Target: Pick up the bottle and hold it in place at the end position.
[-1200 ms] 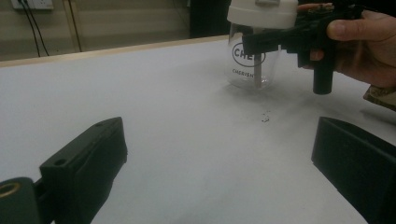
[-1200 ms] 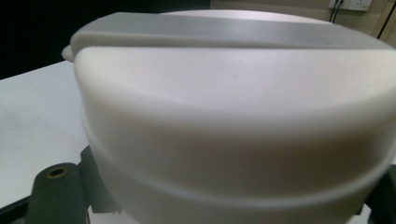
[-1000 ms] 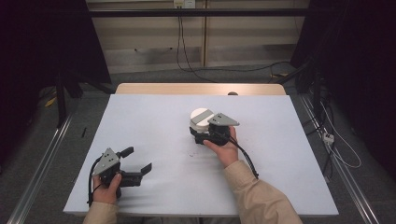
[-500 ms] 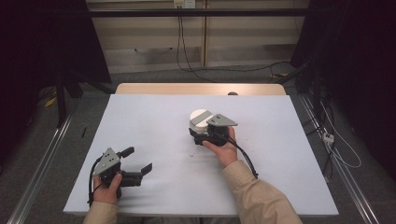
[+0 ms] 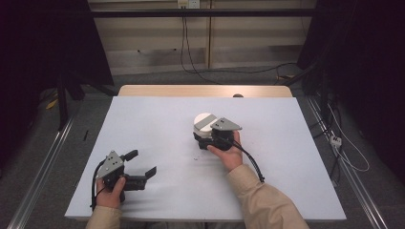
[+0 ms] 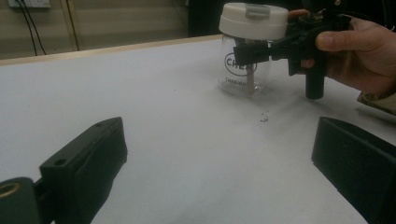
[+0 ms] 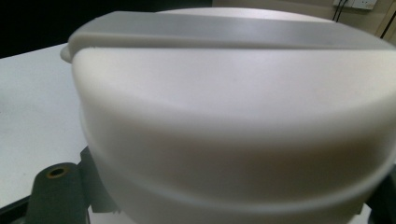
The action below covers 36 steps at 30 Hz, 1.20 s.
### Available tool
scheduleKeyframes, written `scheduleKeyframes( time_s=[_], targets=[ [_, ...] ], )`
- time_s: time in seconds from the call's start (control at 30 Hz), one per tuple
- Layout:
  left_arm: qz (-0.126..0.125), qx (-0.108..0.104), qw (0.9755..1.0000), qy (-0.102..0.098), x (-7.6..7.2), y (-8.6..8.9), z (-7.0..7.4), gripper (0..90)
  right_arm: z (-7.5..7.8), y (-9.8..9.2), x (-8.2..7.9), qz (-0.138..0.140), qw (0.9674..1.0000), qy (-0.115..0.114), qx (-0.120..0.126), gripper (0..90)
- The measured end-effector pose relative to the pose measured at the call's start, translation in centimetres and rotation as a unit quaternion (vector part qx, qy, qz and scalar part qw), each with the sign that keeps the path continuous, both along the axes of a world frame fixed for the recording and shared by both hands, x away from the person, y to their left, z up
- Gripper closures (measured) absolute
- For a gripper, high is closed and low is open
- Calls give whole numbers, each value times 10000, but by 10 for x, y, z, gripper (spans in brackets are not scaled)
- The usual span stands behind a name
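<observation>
1. I see a clear jar [image 6: 243,65] with dark printed lettering and a cream-white lid [image 6: 253,21] carrying a grey strip.
2. My right gripper [image 5: 206,139] is black under its grey plate; my left gripper [image 5: 143,164] matches.
3. The table [image 5: 157,124] is pale bluish-white, with a tan wooden far edge.
4. My sleeves [image 5: 267,202] are beige.

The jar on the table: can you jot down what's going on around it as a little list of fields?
Jar: clear jar with printed logo, standing upright on the white table
Lid: cream lid on top, grey tab across it
Right hand-held gripper: jaws clamped on the jar just below the lid
Left hand-held gripper: jaws open, nothing between them, near the front left of the table, apart from the jar
Small dark speck: on the table beside the jar
</observation>
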<state>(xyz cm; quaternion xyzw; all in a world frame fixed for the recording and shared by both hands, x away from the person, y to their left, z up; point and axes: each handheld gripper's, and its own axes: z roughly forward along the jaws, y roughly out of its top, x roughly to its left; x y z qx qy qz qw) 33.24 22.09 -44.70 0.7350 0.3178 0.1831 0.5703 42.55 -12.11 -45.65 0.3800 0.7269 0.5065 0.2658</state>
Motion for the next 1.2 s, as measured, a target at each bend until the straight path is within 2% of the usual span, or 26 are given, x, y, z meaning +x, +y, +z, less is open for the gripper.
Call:
scheduleKeyframes(
  time_s=[0.53,0.63,0.87,1.2],
  targets=[
    [-11,-59,10000,31,9,-9,4,30,-1,-1,-1,9,10000,22,14,186],
    [15,-34,10000,51,11,-12,4,31,-1,-1,-1,9,10000,22,13,186],
    [82,-118,9998,122,16,-18,9,31,-1,-1,-1,7,10000,19,2,186],
    [-4,-107,9998,144,19,-27,13,31,-1,-1,-1,-3,10000,28,12,186]
  ],
)
